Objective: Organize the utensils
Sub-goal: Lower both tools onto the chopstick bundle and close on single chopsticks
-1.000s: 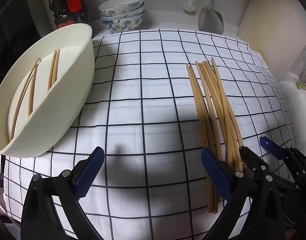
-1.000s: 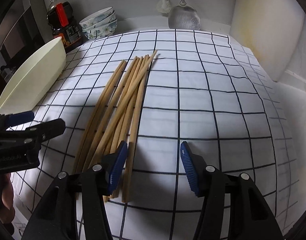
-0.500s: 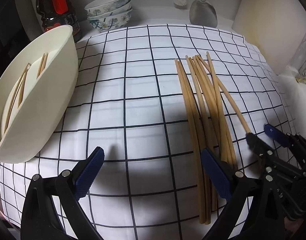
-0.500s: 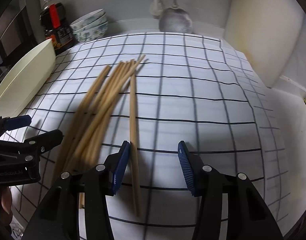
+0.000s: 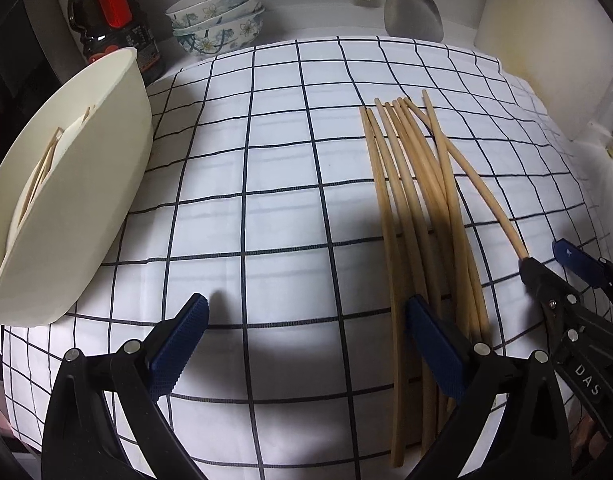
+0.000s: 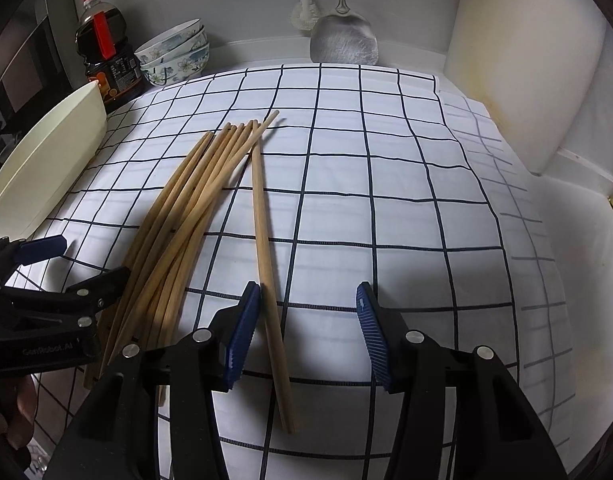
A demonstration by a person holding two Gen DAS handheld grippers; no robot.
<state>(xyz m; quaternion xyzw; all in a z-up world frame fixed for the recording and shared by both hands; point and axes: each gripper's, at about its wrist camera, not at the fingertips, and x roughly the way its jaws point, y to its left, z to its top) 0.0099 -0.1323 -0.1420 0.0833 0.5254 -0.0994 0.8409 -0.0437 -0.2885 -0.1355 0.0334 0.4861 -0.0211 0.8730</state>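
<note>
Tongs, right: right tongs (image 6: 308,322) stood about half open, tilted down over the bench, blue pads (image 6: 242,332) gripping nothing; a single chopstick (image 6: 268,264) lay on the cloth between the jaws, close against the left pad.
Tongs, left: left tongs (image 5: 306,344) stood wide open and empty, pointing steeply down; their right pad (image 5: 436,344) hung over the near ends of the chopstick bundle (image 5: 418,216).
Single chopstick: it lay apart from the others at its near end, its far tip meeting the bundle's far tips.
Bundle: seven or so bamboo chopsticks lay roughly side by side on the cloth, crossing slightly, between the two tongs.
Cloth: white checked cloth (image 5: 274,184) with dark grid lines covered the bench.
Holder: cream oval holder (image 5: 78,208) sat at the left edge of the cloth, tipped on its side, with a few chopsticks (image 5: 40,172) already inside its divided compartments.
Back left: dark sauce bottle (image 5: 106,20) with a red handle stood behind the holder, just beside a stack of floral bowls (image 5: 218,16).
Back wall: metal spatula (image 6: 344,42) and a white brush (image 6: 304,8) hung against it.
Right side: pale cutting board (image 6: 522,72) leaned upright.
</note>
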